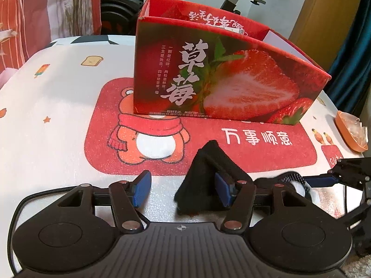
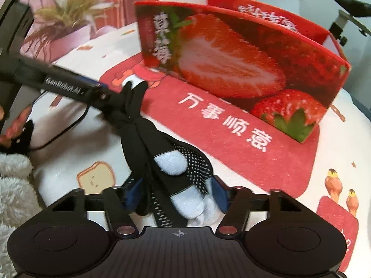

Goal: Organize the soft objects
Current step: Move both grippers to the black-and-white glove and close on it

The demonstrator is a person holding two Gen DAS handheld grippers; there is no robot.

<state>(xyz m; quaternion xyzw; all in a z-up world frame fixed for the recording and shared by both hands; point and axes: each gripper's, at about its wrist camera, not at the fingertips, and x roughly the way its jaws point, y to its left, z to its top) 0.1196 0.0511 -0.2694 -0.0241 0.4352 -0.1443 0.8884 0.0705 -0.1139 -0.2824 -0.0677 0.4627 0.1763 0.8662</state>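
- We have a dark sock (image 2: 148, 143) stretched between our two grippers, low over the cloth-covered counter (image 1: 58, 106), in front of the open strawberry box (image 1: 222, 81).
- Our left gripper (image 1: 183, 191) stands partly open. A black fold of the sock is draped over its right-hand finger only, hooked rather than pinched, with nothing touching the other pad.
- Our right gripper (image 2: 176, 197) has its pads against the white-toed, dotted end of the sock (image 2: 185, 169). We judge it closed on that bunch, though blur keeps us from being sure how firmly.
- The relation that counts: the sock's long axis runs from the right gripper away and to the left, to the left gripper's tip (image 2: 116, 99) — roughly along the box's near wall, not toward it.
- The box lies just beyond both grippers, and its near wall rises above the sock. So we judge the next move calls for a lift before any carry over the rim.
- Neither hand looks clearly nearer the box. The right one has the surer hold.
- Open room: the red mat (image 1: 231, 157) between sock and box is bare. An orange dish (image 1: 352, 132) sits at the counter's right edge — well apart from our path.
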